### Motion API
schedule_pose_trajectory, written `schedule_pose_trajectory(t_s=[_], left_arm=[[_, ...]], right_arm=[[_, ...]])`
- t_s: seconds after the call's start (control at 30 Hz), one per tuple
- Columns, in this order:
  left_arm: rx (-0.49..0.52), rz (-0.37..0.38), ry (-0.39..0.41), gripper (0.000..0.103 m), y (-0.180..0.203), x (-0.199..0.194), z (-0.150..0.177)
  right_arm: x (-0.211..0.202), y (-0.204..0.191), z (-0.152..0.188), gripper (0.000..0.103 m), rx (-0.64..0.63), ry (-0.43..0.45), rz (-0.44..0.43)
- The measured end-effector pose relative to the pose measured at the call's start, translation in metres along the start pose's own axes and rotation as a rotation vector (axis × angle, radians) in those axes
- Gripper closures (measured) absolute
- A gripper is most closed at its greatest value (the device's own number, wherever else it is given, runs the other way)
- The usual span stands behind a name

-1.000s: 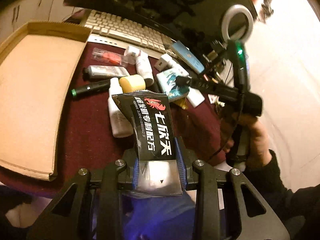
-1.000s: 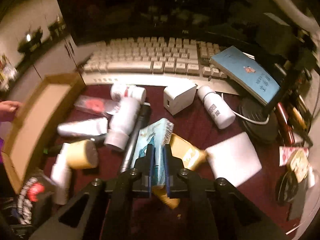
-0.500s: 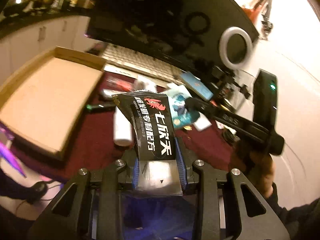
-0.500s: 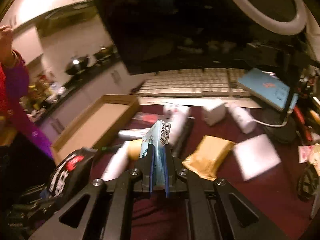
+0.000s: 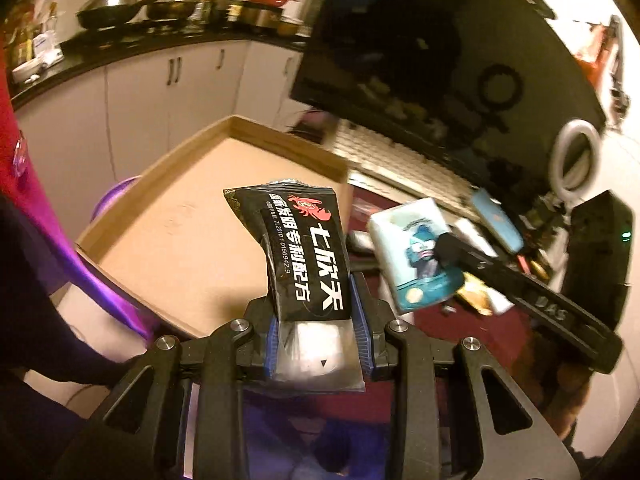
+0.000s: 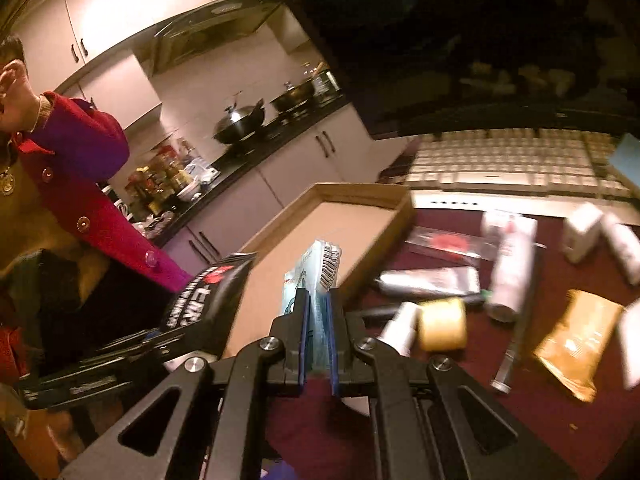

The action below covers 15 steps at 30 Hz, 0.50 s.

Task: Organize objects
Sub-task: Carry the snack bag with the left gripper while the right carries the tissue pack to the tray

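While the left tool clamps a black sachet with white and red print, the packet stands up from its blue fingers in the centre of the left wrist frame, in front of a shallow cardboard box that fills the middle left. To the right of the sachet in that frame, the right tool grips a pale blue packet with a dark blue figure printed on it.

From the right wrist view, the right tool is closed on that same pale blue packet, seen edge-on at centre frame, with the cardboard box just behind it. The black sachet shows at centre left, held by the left tool.

On the dark red tabletop, in the right half of that frame, lie a grey tube, a white bottle, a yellow roll, a mustard pouch and a clear red-printed sachet; motion blur leaves it unclear whether the bottle touches the tube. A white keyboard runs along the upper right, under a dark monitor. A person in a red coat stands at the left edge, before a kitchen counter with a wok.
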State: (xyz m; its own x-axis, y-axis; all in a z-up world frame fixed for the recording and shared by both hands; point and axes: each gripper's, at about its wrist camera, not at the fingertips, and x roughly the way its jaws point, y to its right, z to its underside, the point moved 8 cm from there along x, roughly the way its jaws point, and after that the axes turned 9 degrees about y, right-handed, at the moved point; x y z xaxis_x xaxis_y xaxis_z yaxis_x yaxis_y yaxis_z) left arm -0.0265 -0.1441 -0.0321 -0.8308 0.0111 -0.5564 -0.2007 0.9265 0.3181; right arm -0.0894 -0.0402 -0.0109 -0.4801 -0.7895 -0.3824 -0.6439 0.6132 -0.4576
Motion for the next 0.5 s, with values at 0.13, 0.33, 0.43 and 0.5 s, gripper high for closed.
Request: schedule_pose_trajectory(t_s=[0.13, 0.33, 0.43, 0.5], left_arm=[[0.025, -0.072, -0.02, 0.073, -0.025, 0.019, -0.001], [-0.001, -0.089, -0.061, 0.073, -0.047, 0.035, 0.004], [-0.009, -0.09, -0.082, 0.073, -0.053, 0.038, 0.005], [0.0, -0.091, -0.092, 0.073, -0.052, 0.039, 0.006]], right_arm=[[0.033, -0.01, -0.001, 0.097, 0.009, -0.034, -0.008], [0.084, -0.021, 0.007, 0.097, -0.039, -0.091, 0.029], [0.103, -0.023, 0.018, 0.097, -0.071, -0.134, 0.046], [0.11, -0.025, 0.027, 0.097, -0.098, -0.165, 0.063]])
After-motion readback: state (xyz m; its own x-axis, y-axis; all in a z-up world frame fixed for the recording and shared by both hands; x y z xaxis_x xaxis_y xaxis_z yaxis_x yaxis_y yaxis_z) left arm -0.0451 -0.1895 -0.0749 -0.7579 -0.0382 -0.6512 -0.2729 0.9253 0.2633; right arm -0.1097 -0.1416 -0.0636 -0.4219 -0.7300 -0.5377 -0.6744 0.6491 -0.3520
